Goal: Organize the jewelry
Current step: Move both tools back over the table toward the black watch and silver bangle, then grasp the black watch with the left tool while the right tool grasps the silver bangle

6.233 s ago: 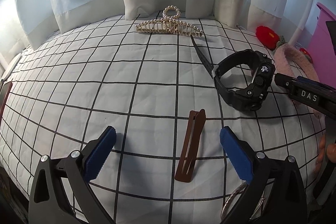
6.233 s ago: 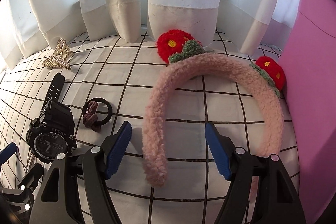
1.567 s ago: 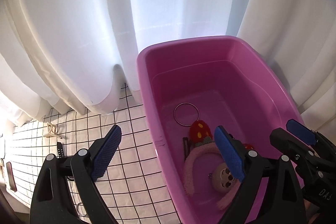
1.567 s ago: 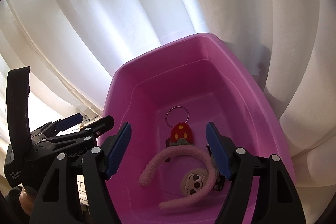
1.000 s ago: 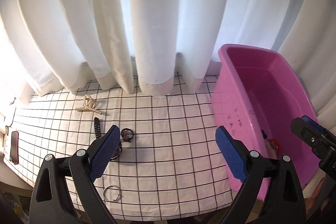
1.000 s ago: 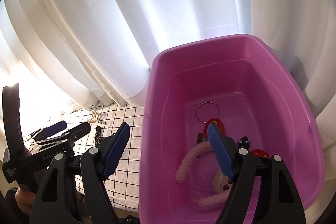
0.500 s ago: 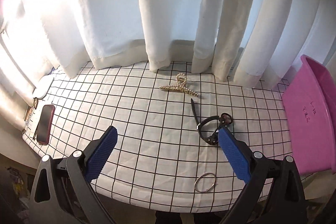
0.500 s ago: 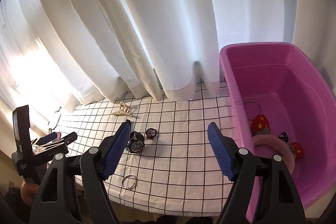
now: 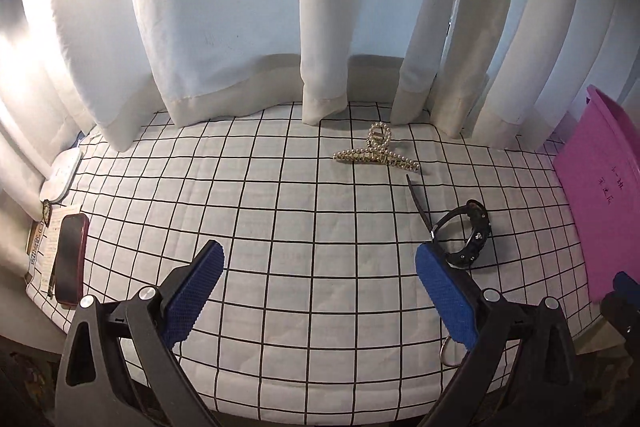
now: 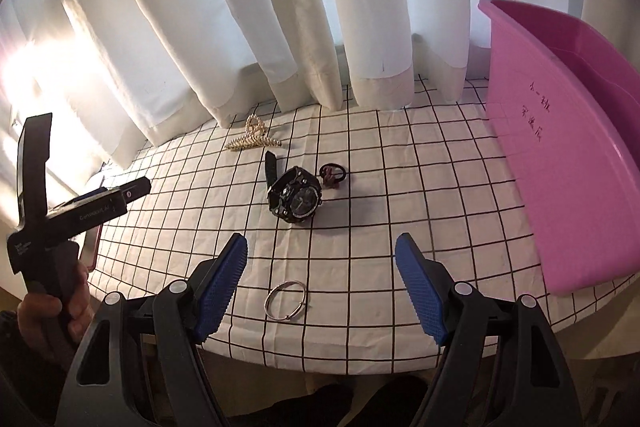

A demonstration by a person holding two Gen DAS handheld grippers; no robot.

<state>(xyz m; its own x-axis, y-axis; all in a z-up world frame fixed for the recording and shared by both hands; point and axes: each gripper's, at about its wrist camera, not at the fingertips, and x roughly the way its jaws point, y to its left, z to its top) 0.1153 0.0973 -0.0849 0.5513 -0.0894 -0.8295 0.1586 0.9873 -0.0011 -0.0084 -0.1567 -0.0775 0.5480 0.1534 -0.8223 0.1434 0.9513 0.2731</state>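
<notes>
Left gripper (image 9: 316, 285) and right gripper (image 10: 320, 281) hover above the cloth (image 10: 420, 187), both wide apart, empty, watch (image 10: 295, 200) ahead.

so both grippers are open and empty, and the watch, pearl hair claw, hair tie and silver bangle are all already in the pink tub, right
Not quite. Both the left gripper and the right gripper are open and empty, but the right wrist view shows the watch, pearl hair claw, hair tie and silver bangle all lying on the checked tablecloth, outside the pink tub.
</notes>
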